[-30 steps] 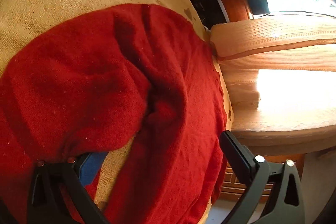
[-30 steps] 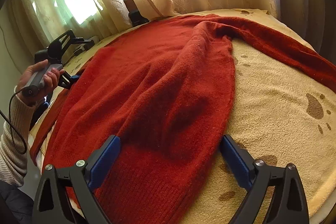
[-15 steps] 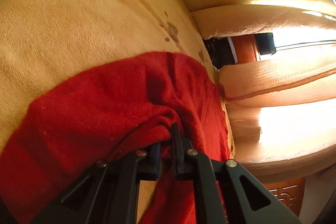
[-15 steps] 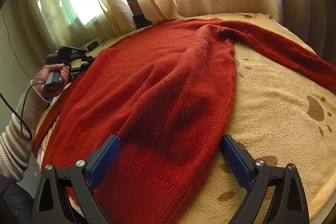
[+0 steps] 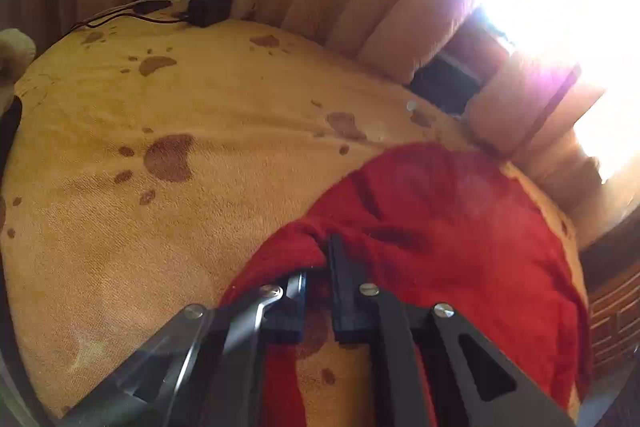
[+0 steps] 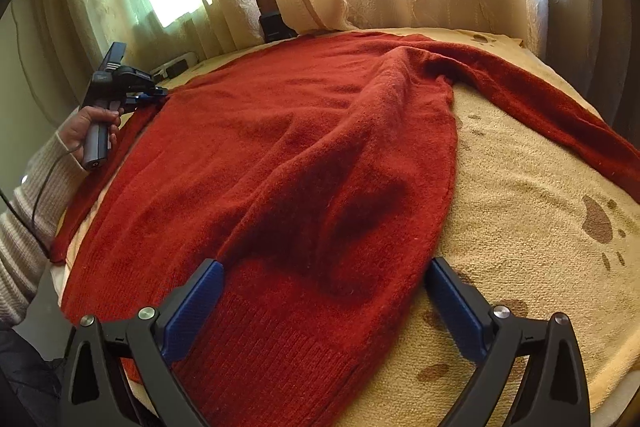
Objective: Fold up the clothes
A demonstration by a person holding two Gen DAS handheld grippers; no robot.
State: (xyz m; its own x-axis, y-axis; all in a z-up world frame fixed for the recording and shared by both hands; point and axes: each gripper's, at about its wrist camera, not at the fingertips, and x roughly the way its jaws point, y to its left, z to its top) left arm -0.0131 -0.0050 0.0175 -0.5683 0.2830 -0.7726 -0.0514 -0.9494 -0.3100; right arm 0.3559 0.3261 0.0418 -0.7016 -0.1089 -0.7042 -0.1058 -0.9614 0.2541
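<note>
Since a second ago your left gripper (image 5: 320, 267) has gone from spread wide to clamped on a pinch of the red sweater (image 6: 312, 155), and it has lifted and swung so more of the paw-print blanket (image 5: 160, 227) shows. From the right wrist view, that gripper sits at 9 o'clock, biting the garment near the shoulder where the left sleeve (image 6: 100, 179) trails down toward 7 o'clock. Your right gripper (image 6: 324, 307) hangs with its jaws wide apart over the ribbed hem (image 6: 280, 359) at 6 o'clock, holding nothing. Lying spread across the blanket, the sweater has its other sleeve (image 6: 560, 115) running out to 3 o'clock. It looks like thick, soft knit: limp, likely to sag and drag on the pile, not slippery. Take hold at seams, cuffs or the hem, where the fabric is firmer.
</note>
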